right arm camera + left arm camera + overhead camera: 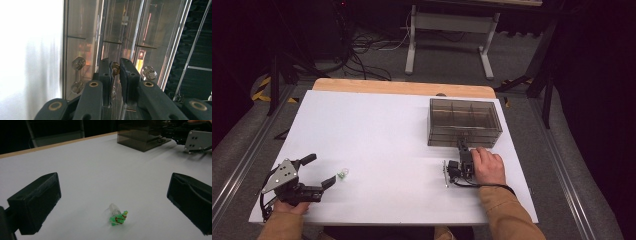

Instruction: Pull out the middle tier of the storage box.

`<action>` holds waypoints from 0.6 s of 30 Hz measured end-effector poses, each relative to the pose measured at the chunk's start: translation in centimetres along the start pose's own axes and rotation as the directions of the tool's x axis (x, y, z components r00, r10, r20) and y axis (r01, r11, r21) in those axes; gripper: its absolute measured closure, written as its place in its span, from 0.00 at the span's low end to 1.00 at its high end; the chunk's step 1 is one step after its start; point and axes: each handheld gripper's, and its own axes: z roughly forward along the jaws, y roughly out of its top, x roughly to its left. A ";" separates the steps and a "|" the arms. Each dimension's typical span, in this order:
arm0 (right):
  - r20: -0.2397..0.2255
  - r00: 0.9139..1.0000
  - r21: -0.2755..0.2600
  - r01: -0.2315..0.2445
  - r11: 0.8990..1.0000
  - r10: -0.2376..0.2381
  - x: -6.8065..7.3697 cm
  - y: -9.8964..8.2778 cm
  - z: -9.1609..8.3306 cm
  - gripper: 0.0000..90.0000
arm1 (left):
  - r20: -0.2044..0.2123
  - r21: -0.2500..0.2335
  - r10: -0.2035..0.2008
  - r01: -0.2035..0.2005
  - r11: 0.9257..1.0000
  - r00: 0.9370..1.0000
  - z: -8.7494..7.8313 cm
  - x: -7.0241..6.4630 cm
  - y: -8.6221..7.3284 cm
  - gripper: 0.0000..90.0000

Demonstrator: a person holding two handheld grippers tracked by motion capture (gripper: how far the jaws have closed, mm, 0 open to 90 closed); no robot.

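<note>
Right gripper (115,68) clenched on a drawer knob (115,67).
At four o'clock it met the smoked drawer box (464,121); left gripper (113,202) gaped around a green toy (118,217) at eight o'clock on the white table (377,145), cables beyond.

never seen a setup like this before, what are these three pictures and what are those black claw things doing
A person sits at a white table holding a hand-held two-jaw gripper in each hand. The high view looks down from above; the other two come from cameras riding on each gripper.

The left gripper rests open, holding nothing. In its own view a small green figure lies on the table between its jaws, untouched.

The right gripper reaches to the front of a smoky clear drawer box. In its own view its jaws are nearly together around a small round knob on the middle drawer; whether they press on it I cannot tell.
</note>
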 end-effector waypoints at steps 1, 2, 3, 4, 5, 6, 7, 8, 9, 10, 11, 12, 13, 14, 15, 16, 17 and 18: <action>-0.001 1.000 -0.002 0.003 1.000 -0.003 0.0 0.0 0.0 0.89 | -0.001 -0.001 0.001 -0.001 1.000 1.000 0.0 0.0 0.0 0.00; -0.002 1.000 0.001 -0.001 1.000 0.001 0.0 0.0 0.0 0.89 | -0.001 -0.001 0.002 -0.002 1.000 1.000 0.0 0.0 0.0 0.00; -0.001 1.000 -0.001 -0.002 1.000 0.002 0.0 0.0 0.0 0.89 | -0.001 -0.001 0.002 -0.002 1.000 1.000 0.0 0.0 0.0 0.00; -0.005 1.000 0.002 -0.002 1.000 0.002 -0.1 0.0 0.0 0.89 | 0.001 -0.001 0.000 0.000 1.000 1.000 0.0 0.0 0.0 0.00; -0.005 1.000 -0.001 -0.004 1.000 0.004 -0.1 0.0 0.0 0.89 | 0.000 -0.001 0.000 0.000 1.000 1.000 0.0 0.0 0.0 0.00; -0.005 1.000 -0.001 -0.004 1.000 0.004 -0.1 0.0 0.0 0.89 | 0.000 -0.001 0.000 0.000 1.000 1.000 0.0 0.0 0.0 0.00; -0.011 1.000 -0.007 -0.012 1.000 0.012 -0.2 -0.1 -0.1 0.90 | 0.000 -0.001 -0.001 0.001 1.000 1.000 0.0 0.0 0.0 0.00; -0.016 1.000 -0.007 -0.015 1.000 0.015 -0.2 -0.1 -0.1 0.90 | 0.000 -0.001 0.000 0.000 1.000 1.000 0.0 0.0 0.0 0.00; -0.020 1.000 -0.006 -0.018 1.000 0.018 -0.3 -0.1 -0.1 0.90 | 0.001 -0.001 0.000 0.000 1.000 1.000 0.0 0.0 0.0 0.00; -0.024 0.999 -0.007 -0.021 1.000 0.021 -0.4 -0.1 -0.2 0.90 | 0.001 -0.002 -0.001 0.001 1.000 1.000 0.0 0.0 0.0 0.00; -0.023 0.999 -0.009 -0.023 1.000 0.023 -0.4 -0.1 -0.2 0.90 | 0.001 -0.001 -0.001 0.001 1.000 1.000 0.0 0.0 0.0 0.00; -0.022 1.000 -0.013 -0.018 1.000 0.018 -0.5 -0.1 -0.3 0.90 | 0.001 -0.002 -0.002 0.002 1.000 1.000 0.0 0.0 0.0 0.00; -0.027 0.999 -0.011 -0.023 1.000 0.023 -0.5 -0.1 -0.4 0.90 | 0.001 -0.002 -0.001 0.001 1.000 1.000 0.0 0.0 0.0 0.00; -0.029 0.999 -0.012 -0.026 1.000 0.026 -0.5 -0.1 -0.4 0.90 | 0.001 -0.002 -0.001 0.001 1.000 1.000 0.0 0.0 0.0 0.00; -0.034 0.999 -0.013 -0.028 1.000 0.028 -0.6 -0.1 -0.6 0.90 | 0.001 -0.002 -0.001 0.001 1.000 1.000 0.0 0.0 0.0 0.00; -0.038 0.999 -0.015 -0.031 0.999 0.030 -0.6 -0.2 -0.7 0.90 | 0.002 -0.001 -0.001 0.001 1.000 1.000 0.0 0.0 0.0 0.00; -0.041 0.999 -0.022 -0.032 0.999 0.031 -0.7 -0.2 -0.8 0.90 | 0.002 -0.001 -0.002 0.002 1.000 1.000 0.0 0.0 0.0 0.00; -0.045 0.998 -0.022 -0.037 0.999 0.036 -0.7 -0.2 -0.9 0.90 | 0.002 -0.001 -0.001 0.001 1.000 1.000 0.0 0.0 0.0 0.00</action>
